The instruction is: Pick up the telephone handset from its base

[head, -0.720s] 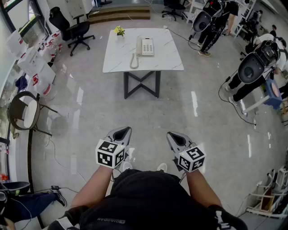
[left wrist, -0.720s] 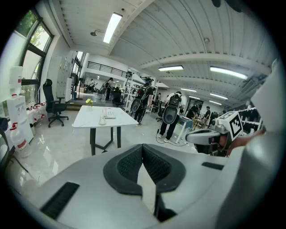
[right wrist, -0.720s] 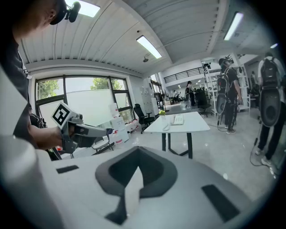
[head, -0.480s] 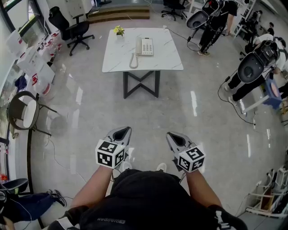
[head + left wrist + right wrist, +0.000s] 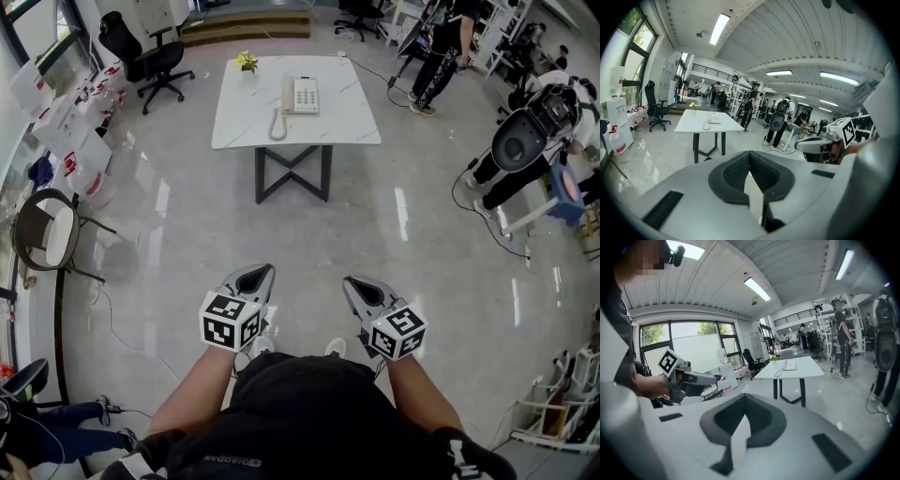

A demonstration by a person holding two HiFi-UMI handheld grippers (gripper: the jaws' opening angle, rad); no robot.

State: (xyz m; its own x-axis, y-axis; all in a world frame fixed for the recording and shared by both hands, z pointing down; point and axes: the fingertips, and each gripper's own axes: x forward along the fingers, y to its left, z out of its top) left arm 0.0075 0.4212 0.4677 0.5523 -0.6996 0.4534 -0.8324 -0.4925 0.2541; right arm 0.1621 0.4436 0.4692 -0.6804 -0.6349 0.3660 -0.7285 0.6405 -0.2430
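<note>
A white telephone (image 5: pixel 302 96) sits on a white marble-top table (image 5: pixel 347 127) far ahead across the floor. Its handset (image 5: pixel 289 94) lies on the base's left side, and the cord (image 5: pixel 278 127) loops toward the table's front. My left gripper (image 5: pixel 255 278) and right gripper (image 5: pixel 361 286) hang side by side near my body, well short of the table. Both are shut with nothing between the jaws. The left gripper view has the telephone (image 5: pixel 712 119) small in the distance past the left gripper (image 5: pixel 750 152). The right gripper view shows the telephone (image 5: pixel 790 364) beyond the right gripper (image 5: pixel 744 395).
A small potted plant (image 5: pixel 247 63) stands at the table's far left corner. A black office chair (image 5: pixel 150 56) and white boxes (image 5: pixel 70 141) are at the left, with a round chair (image 5: pixel 52 234) nearer. People with black equipment (image 5: pixel 525 136) stand at the right. Glossy floor lies between me and the table.
Both grippers stay where they were, still shut. The person behind the table's far right corner has shifted, and a shoe at the bottom left has moved.
</note>
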